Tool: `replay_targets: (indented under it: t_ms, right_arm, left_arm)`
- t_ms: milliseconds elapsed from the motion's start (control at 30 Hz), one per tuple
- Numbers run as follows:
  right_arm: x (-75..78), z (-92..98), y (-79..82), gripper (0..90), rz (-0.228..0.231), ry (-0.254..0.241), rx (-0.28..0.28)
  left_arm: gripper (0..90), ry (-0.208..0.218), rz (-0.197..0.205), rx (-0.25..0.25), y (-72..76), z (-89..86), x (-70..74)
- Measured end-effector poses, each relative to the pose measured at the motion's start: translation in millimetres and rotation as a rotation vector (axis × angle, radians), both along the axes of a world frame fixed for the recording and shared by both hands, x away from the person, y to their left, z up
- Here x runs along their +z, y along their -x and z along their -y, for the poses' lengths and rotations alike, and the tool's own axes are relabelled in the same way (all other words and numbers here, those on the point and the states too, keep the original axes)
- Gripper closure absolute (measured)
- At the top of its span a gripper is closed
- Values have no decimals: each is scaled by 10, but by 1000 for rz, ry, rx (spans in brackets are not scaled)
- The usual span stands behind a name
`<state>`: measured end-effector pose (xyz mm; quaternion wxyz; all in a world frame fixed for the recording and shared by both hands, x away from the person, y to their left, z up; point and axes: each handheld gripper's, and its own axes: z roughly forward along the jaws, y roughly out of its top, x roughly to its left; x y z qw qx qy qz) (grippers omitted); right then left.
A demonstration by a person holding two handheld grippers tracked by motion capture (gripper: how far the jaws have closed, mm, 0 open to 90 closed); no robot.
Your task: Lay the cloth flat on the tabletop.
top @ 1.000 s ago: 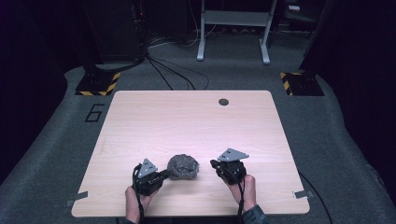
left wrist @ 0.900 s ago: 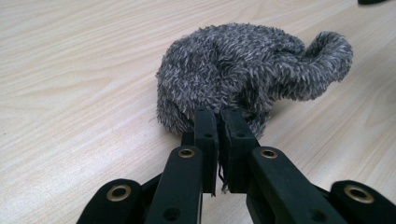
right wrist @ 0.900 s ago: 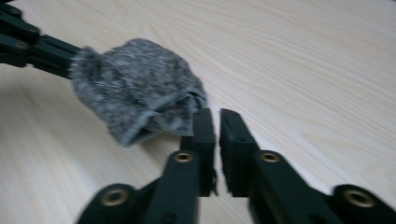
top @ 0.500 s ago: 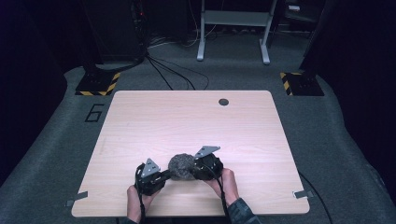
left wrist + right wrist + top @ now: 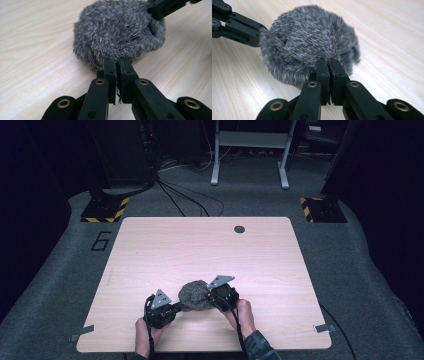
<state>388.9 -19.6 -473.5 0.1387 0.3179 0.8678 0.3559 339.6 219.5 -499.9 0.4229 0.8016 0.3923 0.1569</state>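
Grey, shaggy fur covers the soft bundle (image 5: 195,295) lying near the front edge of the pale wooden surface (image 5: 150,250), between the 2 tongs. Left tongs (image 5: 117,62) are clenched on its fringe at one side; right tongs (image 5: 329,62) are clenched on fur at the opposite side. It looks light, limp and compressible, so a pinch of pile may slip; biting deeper into the fabric edge should hold better.

1. Left gripper (image 5: 161,307): black, jointed links with brass-ringed holes, grey three-cornered plate on top.
2. Right gripper (image 5: 223,296): the same build; black cable (image 5: 239,327) trails.
3. Sleeve (image 5: 258,345): dark, possibly patterned.
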Motion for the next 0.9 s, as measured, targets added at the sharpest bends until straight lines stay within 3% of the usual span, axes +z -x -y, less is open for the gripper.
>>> replay_targets:
  t_ms: [133,267,333,433,533,600,767,867,900]
  right_arm:
    - [177,101,65,879,41,-27,-10]
    - [306,179,155,881,33,-43,6]
    - [301,201,215,881,15,-68,11]
    - [204,182,257,878,-32,-83,16]
    - [77,139,206,868,-72,-87,11]
    - [46,133,165,823,-91,-98,4]
    - [77,120,133,685,-100,-96,18]
    - [83,91,103,633,-79,-70,13]
    - [84,79,100,605,-71,-67,0]
  left_arm:
    - [860,17,33,-2,-17,-50,140]
    - [860,13,72,5,-89,-75,274]
    - [857,4,65,-3,-152,-71,278]
    - [840,-12,14,-11,-352,-40,198]
    - [683,30,-41,-8,-420,6,136]
    - [579,33,-51,-6,-369,19,129]
    - [484,41,-72,-16,-149,-2,102]
    - [430,57,-84,-10,-32,41,97]
    - [404,34,-79,-14,4,95,100]
